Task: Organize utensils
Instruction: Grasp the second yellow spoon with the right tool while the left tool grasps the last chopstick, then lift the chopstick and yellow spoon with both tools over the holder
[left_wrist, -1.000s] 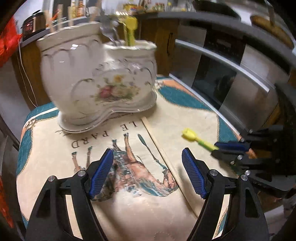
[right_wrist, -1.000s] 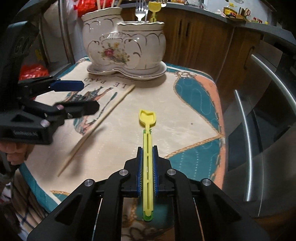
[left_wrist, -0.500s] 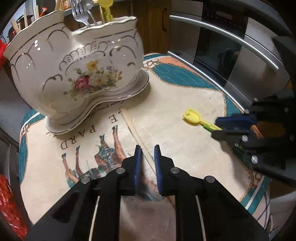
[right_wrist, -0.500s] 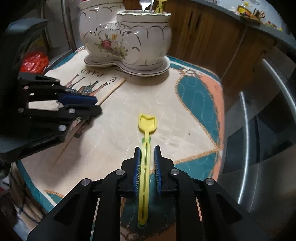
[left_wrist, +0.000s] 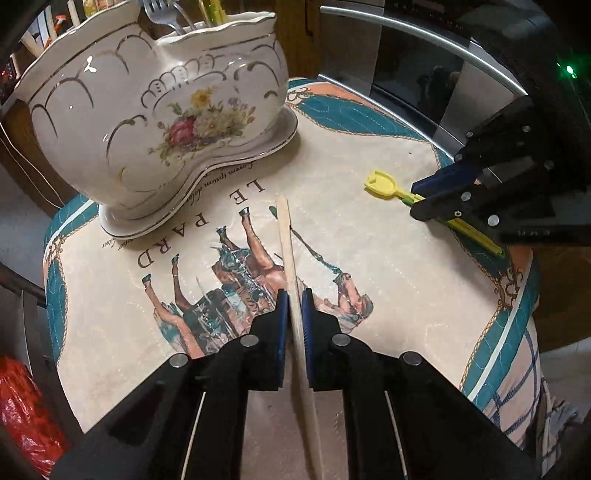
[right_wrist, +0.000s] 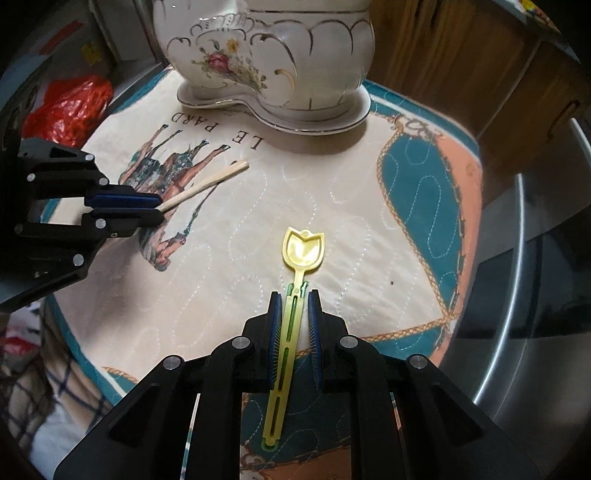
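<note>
A pair of pale wooden chopsticks (left_wrist: 286, 236) lies on the printed cloth, and my left gripper (left_wrist: 291, 295) is shut on it near the middle. From the right wrist view the left gripper (right_wrist: 160, 210) is on the left, with the chopsticks' (right_wrist: 218, 179) tips sticking out. A yellow-green plastic spoon (right_wrist: 303, 251) rests flat on the cloth. Its handle runs between the jaws of my right gripper (right_wrist: 295, 295), which stand slightly open: a thin gap shows beside the handle. The left wrist view has that gripper (left_wrist: 415, 203) and the spoon (left_wrist: 380, 184) at the right.
A white floral ceramic utensil holder (left_wrist: 147, 110) on its saucer stands at the cloth's far side, with a fork (left_wrist: 159, 11) in it. The cloth-covered table (left_wrist: 369, 258) ends near a steel oven front (left_wrist: 424, 37). A red bag (right_wrist: 70, 103) lies off the table's edge.
My left gripper went from wide open to shut on the chopsticks. My right gripper's jaws eased apart a little around the spoon handle, and both views tilted down toward the table.
</note>
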